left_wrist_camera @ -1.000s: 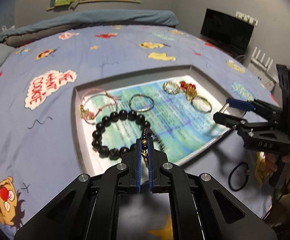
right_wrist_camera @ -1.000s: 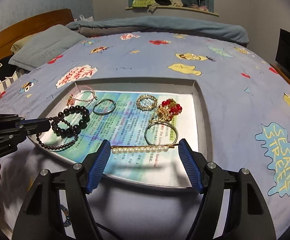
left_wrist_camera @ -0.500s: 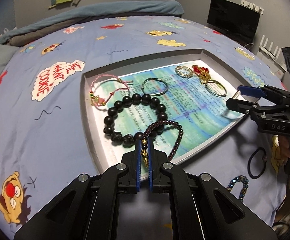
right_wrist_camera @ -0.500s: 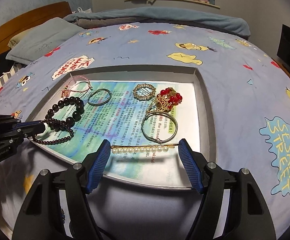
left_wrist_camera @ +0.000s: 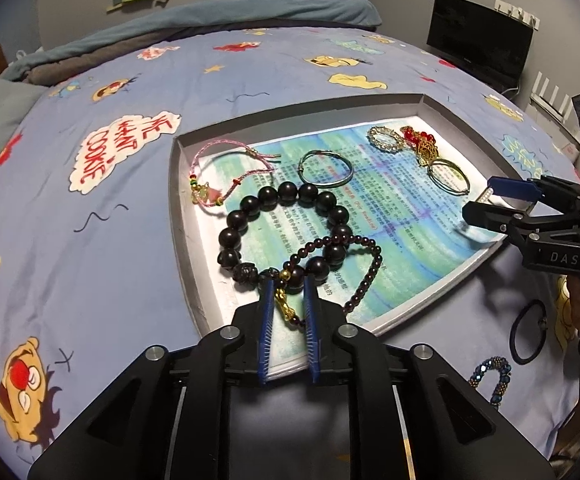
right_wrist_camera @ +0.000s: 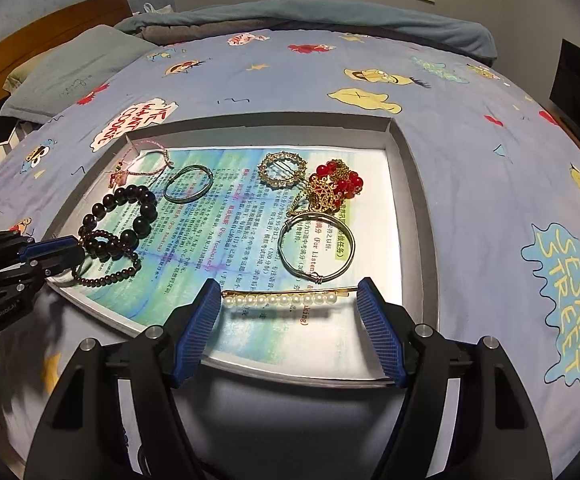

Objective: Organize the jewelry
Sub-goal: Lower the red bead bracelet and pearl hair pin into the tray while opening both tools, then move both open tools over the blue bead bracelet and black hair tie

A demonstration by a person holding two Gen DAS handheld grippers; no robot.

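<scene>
**Left releasing small-bead bracelet into tray; right holds pearl clip**

Step in hand, my read: drop-off.
- Tray (left_wrist_camera: 181,216): grey, shallow, printed paper liner; sits on the bed. Most jewelry is already in it.
- Left gripper (left_wrist_camera: 287,300): jaws have just been opening, now slightly apart. The gold charm of the small-bead bracelet (left_wrist_camera: 364,268) is between the pads, and they look clear of it. The bracelet lies at the tray's 6 o'clock, draped over the big black-bead bracelet (left_wrist_camera: 285,192).
- To do it well: open a bit wider, lift straight out so the charm doesn't snag, and avoid dragging the big beads.
- Right gripper (right_wrist_camera: 290,320): jaws wide, clamped end to end on the pearl hair clip (right_wrist_camera: 279,300), over the tray's near edge. Lower it flat before letting go.

Surroundings:
- Bedspread (right_wrist_camera: 450,128): blue, cartoon print, soft, so the tray may rock.
- Black hair tie (left_wrist_camera: 528,334) and blue beaded bracelet (left_wrist_camera: 490,380) lie outside the tray at 4 o'clock, not yet sorted.
- Dark screen (left_wrist_camera: 478,40) at 1 o'clock, cluttered shelf at 12.
</scene>
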